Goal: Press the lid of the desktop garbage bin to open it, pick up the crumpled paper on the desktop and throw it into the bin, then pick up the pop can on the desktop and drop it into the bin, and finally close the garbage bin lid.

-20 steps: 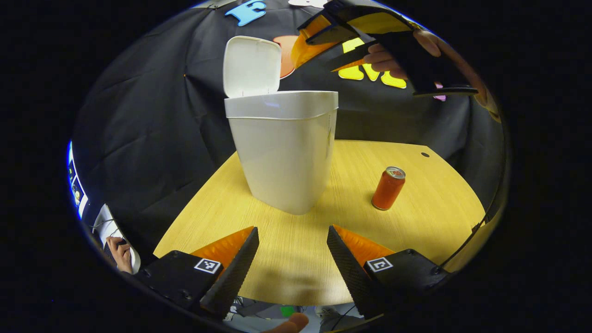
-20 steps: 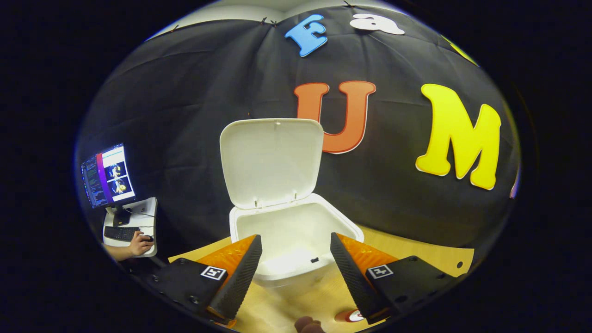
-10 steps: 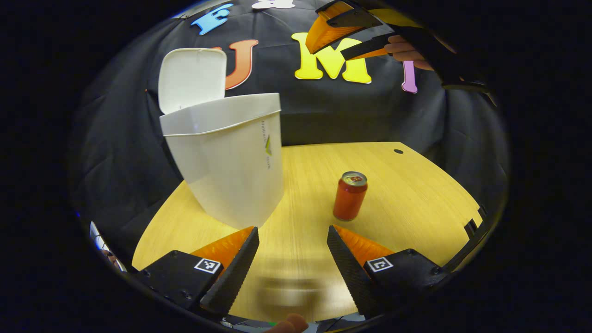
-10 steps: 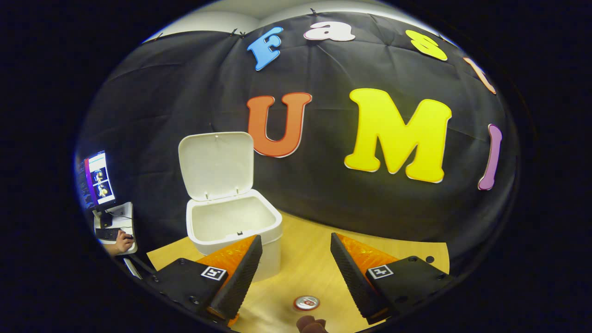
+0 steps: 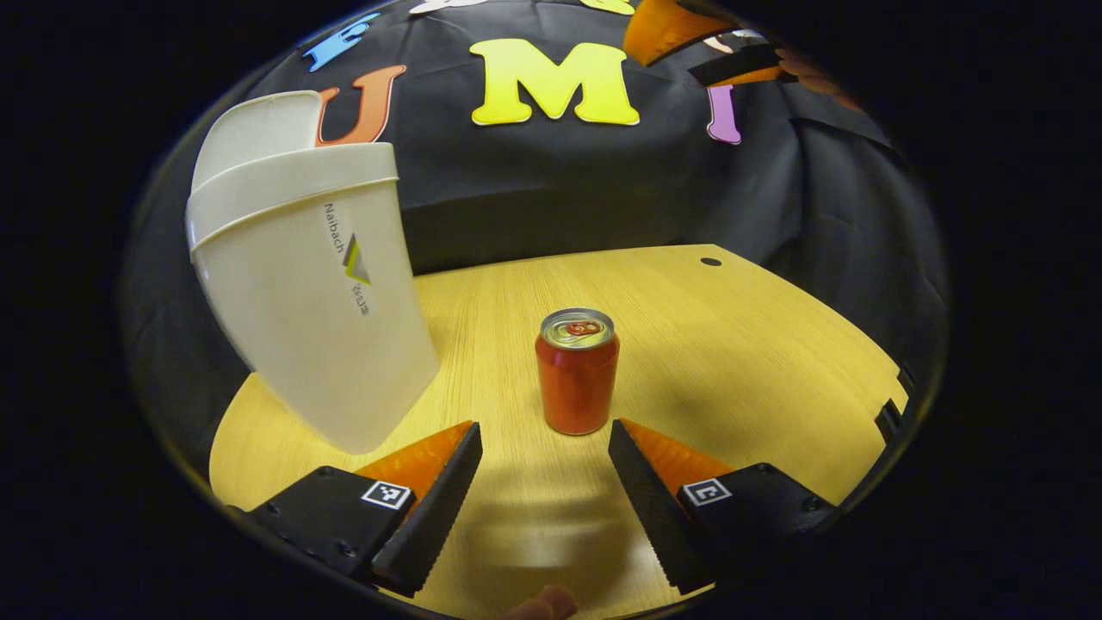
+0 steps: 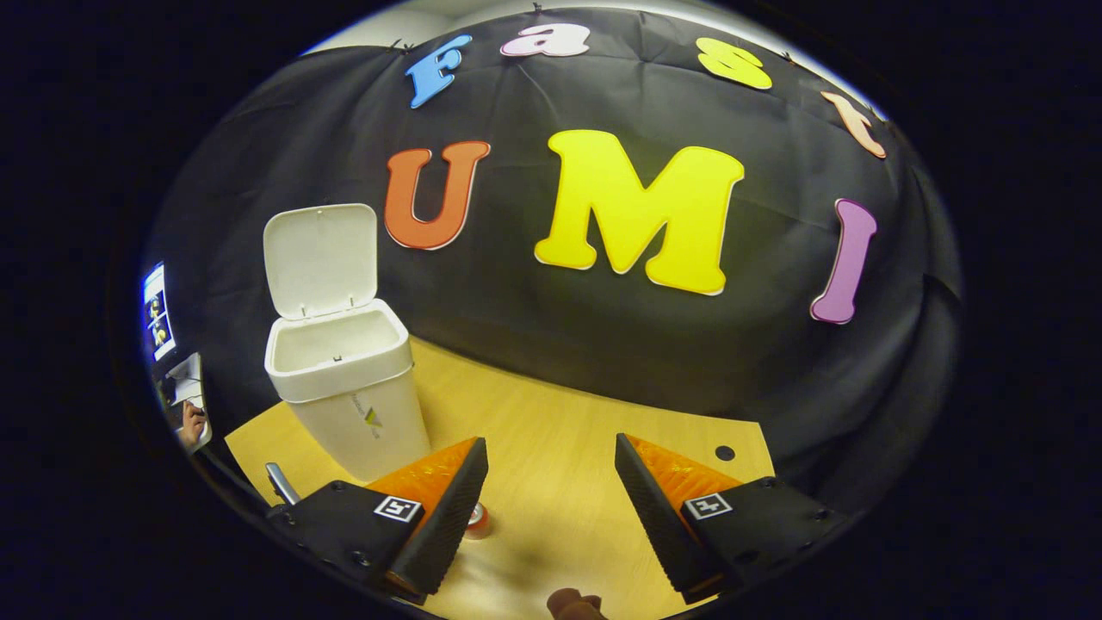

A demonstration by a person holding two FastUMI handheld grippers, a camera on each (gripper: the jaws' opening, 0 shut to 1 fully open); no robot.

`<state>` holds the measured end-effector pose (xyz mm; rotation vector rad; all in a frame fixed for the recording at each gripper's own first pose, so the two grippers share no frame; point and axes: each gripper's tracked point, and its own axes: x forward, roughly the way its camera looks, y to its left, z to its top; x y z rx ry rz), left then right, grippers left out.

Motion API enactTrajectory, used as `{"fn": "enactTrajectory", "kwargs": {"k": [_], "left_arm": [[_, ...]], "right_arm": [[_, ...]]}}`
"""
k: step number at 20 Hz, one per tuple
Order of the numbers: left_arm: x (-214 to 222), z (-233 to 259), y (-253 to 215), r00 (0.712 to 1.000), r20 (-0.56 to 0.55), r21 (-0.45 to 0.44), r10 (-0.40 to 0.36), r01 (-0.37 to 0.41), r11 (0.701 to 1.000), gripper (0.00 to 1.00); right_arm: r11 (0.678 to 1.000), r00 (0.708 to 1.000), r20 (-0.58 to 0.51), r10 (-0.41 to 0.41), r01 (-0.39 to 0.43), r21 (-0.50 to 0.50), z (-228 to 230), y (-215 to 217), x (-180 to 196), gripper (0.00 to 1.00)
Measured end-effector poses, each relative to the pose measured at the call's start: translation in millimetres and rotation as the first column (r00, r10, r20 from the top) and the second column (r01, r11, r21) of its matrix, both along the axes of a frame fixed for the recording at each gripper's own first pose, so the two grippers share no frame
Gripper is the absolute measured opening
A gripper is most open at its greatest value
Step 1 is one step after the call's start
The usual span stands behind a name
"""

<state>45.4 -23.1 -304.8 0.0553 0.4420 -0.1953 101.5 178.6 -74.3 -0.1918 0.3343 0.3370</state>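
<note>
Black cloth backs a pale wooden counter (image 5: 740,344) on which the garbage bin (image 5: 301,284) stands at left of the left gripper view, its lid (image 6: 320,258) raised. I see the pop can (image 5: 577,370) upright at centre frame, just ahead of my left claw (image 5: 544,469), whose fingers are spread with nothing between them. My right claw (image 6: 551,482) is likewise released and empty, held high; in the right gripper view the bin sits at lower left and the can's top peeps beside the left finger. No crumpled paper lies on the visible counter, so I judge it already binned, though I cannot see inside.

Risk: the can is tall and light; a finger clipping its side on approach could topple it, and a grip near the rim could let it slip.

Compared with a second ago, the can has shifted from right of frame to centre and looms nearer, and the bin has swung leftward.
</note>
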Motion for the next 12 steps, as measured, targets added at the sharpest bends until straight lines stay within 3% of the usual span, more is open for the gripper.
{"fn": "enactTrajectory", "kwargs": {"k": [12], "left_arm": [[61.1,-26.4,-25.8,0.999,0.012,0.005,0.039,-0.039,0.999,0.98]], "right_arm": [[0.999,0.994,-0.101,-0.039,0.036,-0.033,-49.0,-38.1,15.0,0.95]]}}
